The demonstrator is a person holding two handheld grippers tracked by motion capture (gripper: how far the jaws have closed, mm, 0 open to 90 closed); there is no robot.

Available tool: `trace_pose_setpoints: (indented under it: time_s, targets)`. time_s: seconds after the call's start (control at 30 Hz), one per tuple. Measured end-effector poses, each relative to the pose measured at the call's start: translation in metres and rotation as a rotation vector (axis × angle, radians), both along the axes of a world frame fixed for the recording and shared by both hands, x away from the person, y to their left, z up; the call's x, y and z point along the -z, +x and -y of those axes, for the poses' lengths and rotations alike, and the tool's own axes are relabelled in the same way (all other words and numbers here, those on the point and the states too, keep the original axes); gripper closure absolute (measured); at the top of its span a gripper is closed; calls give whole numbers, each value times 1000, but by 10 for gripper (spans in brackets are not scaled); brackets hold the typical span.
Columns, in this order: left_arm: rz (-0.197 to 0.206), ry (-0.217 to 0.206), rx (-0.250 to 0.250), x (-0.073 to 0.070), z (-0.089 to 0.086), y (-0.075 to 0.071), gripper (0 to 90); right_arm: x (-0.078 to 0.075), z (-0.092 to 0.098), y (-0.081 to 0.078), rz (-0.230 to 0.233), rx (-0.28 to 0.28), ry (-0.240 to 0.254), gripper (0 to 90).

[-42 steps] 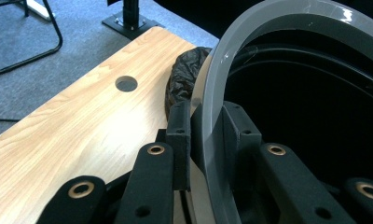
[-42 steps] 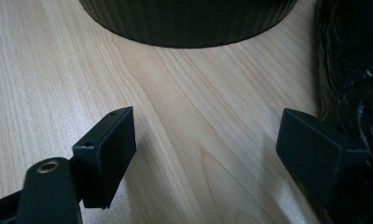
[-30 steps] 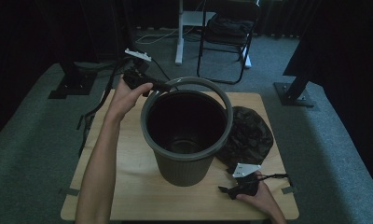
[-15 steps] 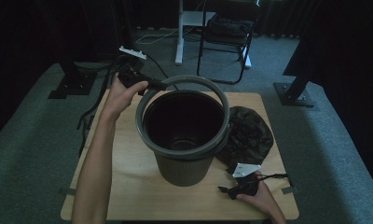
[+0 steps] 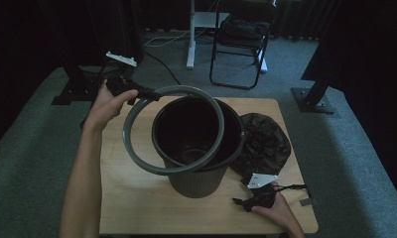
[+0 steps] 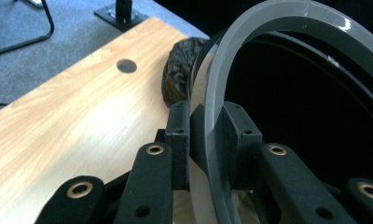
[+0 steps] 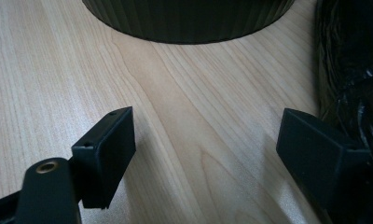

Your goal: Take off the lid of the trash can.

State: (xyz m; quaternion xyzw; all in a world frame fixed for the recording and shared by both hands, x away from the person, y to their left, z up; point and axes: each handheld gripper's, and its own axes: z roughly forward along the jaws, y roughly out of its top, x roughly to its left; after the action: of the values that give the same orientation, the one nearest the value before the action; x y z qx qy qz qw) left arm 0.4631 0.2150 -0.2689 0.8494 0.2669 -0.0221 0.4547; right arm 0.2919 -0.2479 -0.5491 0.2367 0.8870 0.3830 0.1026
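The ring [image 5: 174, 130], which a second ago sat level on the bin [image 5: 199, 148], now hangs tilted and pulled off to the left, its right side still over the bin's mouth, because your left gripper [image 5: 146, 94] stays clenched on its far-left edge; I judge you have the rim freed and can lay the bag [image 5: 263, 144] in next. Your right gripper [image 5: 246, 202] rests released on the table [image 5: 132, 193] near the bag. The bin's inside is too dark to read.
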Motion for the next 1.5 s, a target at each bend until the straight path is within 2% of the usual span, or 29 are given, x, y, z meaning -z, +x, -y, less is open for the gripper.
trace_pose_setpoints:
  time_s: [0.5,0.63,0.9,1.3,1.5]
  targets:
    - [-29,13,35,1,-41,-12,735,0,0,0,0,0,0,186]
    - [-49,16,37,3,-58,-16,733,0,0,0,0,0,0,186]
    - [-62,-2,-6,7,-88,-24,732,0,0,0,-1,1,0,185]
    - [-102,-29,-64,15,-131,-34,732,0,0,0,-1,1,0,185]
    - [-116,-7,-80,17,-145,-40,732,0,0,0,-1,1,0,184]
